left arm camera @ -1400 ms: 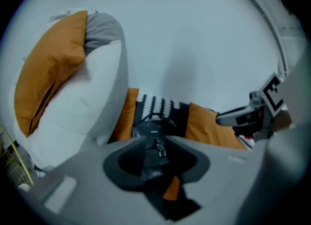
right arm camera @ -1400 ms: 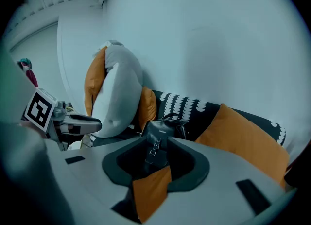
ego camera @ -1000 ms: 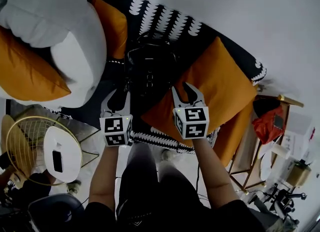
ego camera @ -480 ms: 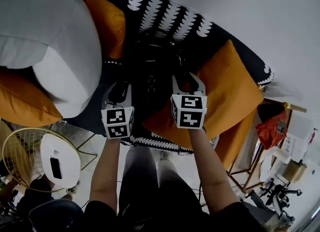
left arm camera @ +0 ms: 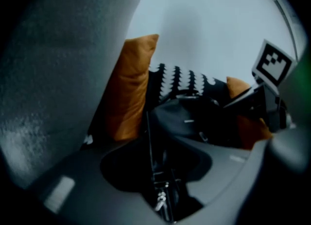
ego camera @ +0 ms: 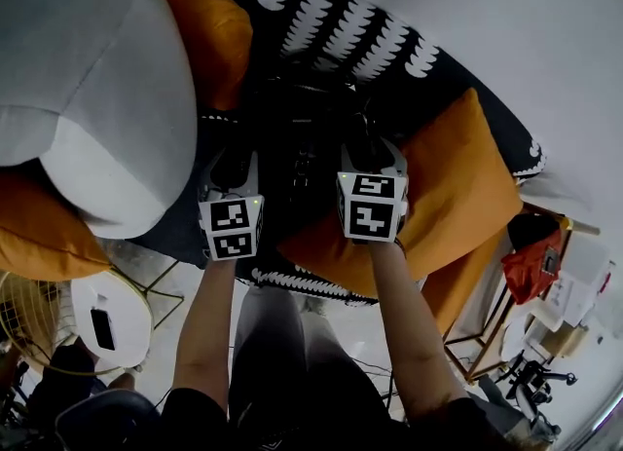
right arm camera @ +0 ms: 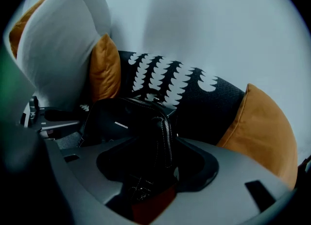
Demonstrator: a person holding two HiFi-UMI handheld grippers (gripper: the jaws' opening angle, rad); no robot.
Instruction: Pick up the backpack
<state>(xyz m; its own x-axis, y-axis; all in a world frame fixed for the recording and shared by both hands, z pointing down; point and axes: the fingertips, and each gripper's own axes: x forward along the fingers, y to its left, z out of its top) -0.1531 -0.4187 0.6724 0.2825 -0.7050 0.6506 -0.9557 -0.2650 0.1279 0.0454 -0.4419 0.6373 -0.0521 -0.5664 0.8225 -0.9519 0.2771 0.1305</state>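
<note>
Head view is showing the black backpack (ego camera: 302, 142) lying on the seat's black-and-white patterned cover (ego camera: 350, 35), close under the pale wall (ego camera: 506, 30). The left gripper (ego camera: 231, 169) is sitting at its left flank and the right gripper (ego camera: 371, 152) at its right flank, where the bag is leaning against a big orange cushion (ego camera: 458, 186).

Left gripper view is showing that gripper's jaws standing wide, having just been opening. A dark strap (left arm camera: 147, 136) with a small metal pull (left arm camera: 159, 200) is running up through the gap, and the pads are not pressing on it. Right gripper view is showing jaws wider again, also just opened, with the bag's zipped edge (right arm camera: 167, 131) reaching into the gap and nothing pinched.

By my reading the person is lining up the grip, not yet making it. To do it well, both jaws should be staying wide until firm material is sitting deep between the pads. On the left that means closing on the strap itself, not the loose pull, which would likely slip. On the right it means taking the stiff zipped seam and keeping the cushion's cloth out of the bite. Closing both sides together and raising them level should be keeping the soft bag from sagging or tipping.

Farther out, a second orange cushion (ego camera: 209, 35) and a large grey cushion (ego camera: 117, 118) are crowding the left side, so the lift is looking cleanest going straight up.
</note>
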